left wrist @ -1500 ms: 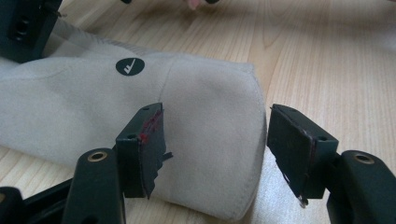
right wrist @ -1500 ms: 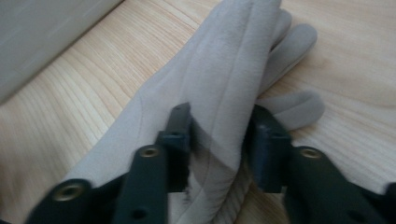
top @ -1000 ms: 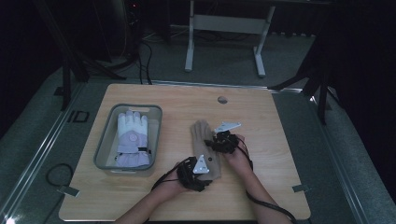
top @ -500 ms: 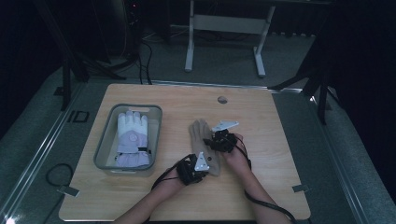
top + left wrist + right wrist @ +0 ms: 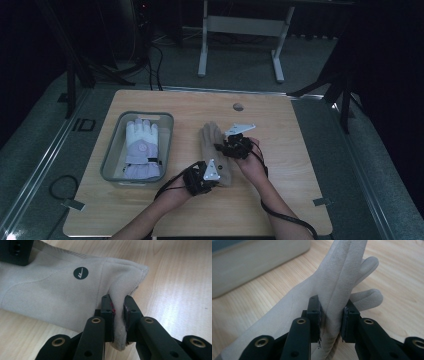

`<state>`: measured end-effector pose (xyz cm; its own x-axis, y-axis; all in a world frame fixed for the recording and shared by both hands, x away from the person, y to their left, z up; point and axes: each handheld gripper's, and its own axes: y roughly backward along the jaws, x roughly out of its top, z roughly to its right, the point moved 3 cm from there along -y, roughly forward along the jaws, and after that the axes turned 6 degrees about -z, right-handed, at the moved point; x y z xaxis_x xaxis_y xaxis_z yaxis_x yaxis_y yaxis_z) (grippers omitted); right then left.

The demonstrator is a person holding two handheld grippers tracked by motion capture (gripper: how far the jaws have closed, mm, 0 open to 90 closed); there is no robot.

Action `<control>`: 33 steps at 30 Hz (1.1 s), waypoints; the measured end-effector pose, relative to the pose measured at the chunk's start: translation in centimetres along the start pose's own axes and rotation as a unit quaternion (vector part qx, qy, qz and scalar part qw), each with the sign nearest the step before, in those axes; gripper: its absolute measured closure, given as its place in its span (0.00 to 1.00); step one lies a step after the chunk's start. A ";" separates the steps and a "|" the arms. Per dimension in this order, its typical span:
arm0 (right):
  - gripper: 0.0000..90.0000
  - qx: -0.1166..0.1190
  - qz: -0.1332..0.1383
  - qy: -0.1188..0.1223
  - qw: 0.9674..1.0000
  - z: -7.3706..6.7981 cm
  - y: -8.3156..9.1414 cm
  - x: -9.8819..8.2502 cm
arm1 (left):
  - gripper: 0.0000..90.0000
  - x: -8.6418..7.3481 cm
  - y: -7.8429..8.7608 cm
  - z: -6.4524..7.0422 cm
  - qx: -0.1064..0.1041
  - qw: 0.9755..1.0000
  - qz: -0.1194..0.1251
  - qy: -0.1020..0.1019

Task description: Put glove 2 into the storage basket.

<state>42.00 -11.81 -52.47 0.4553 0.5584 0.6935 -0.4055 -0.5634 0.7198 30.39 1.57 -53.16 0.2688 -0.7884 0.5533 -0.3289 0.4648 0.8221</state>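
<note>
both grippers pinch the beige glove, ready to carry it

the left gripper [image 5: 117, 315] has just been closing, and its jaws now stand nearly together with a fold of the beige glove [image 5: 62, 295] squeezed between the pads, right at the cuff corner near the little round logo [image 5: 80, 273]. the right gripper [image 5: 330, 320] is clamped too, a bit wider, on a thicker bunch of the same glove by the base of its fingers — the fabric stands up in a ridge between the pads.

outward from there: the beige glove [image 5: 216, 150] lies just right of the grey bin [image 5: 111, 156], apart from it, on the wooden table [image 5: 295, 150]. the left gripper [image 5: 202, 176] sits at the glove's near end, the right gripper [image 5: 235, 146] at its right edge farther up. the bin already holds a white and lilac glove [image 5: 141, 147].

to my eye the grasp is done and the lift is the step in hand. the next move, i'd guess, calls for raising both ends together, keeping the glove slack between the hands — then swinging it toward the bin, clearing the rim before letting go.
</note>
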 end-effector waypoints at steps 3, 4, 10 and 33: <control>0.81 0.002 0.005 0.003 1.000 -0.4 0.4 0.7 | 0.91 0.1 0.9 -0.2 0.002 1.000 -0.005 -0.007; 0.81 0.003 0.007 0.002 1.000 -0.5 0.5 0.9 | 0.91 0.2 1.2 -0.3 0.002 1.000 -0.005 -0.007; 0.81 0.002 0.017 0.005 1.000 -0.9 1.2 2.2 | 0.91 0.4 2.8 -0.7 0.010 1.000 -0.003 -0.012; 0.81 0.018 0.049 0.030 0.998 -3.8 1.5 8.6 | 0.91 -0.9 8.2 -3.0 0.046 0.999 -0.017 -0.009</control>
<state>42.29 -5.51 -45.32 0.3658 0.5340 0.7623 -0.4159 -0.6389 0.6472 30.17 7.30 -46.45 0.2652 -0.8112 0.5212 -0.4010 0.3988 0.8247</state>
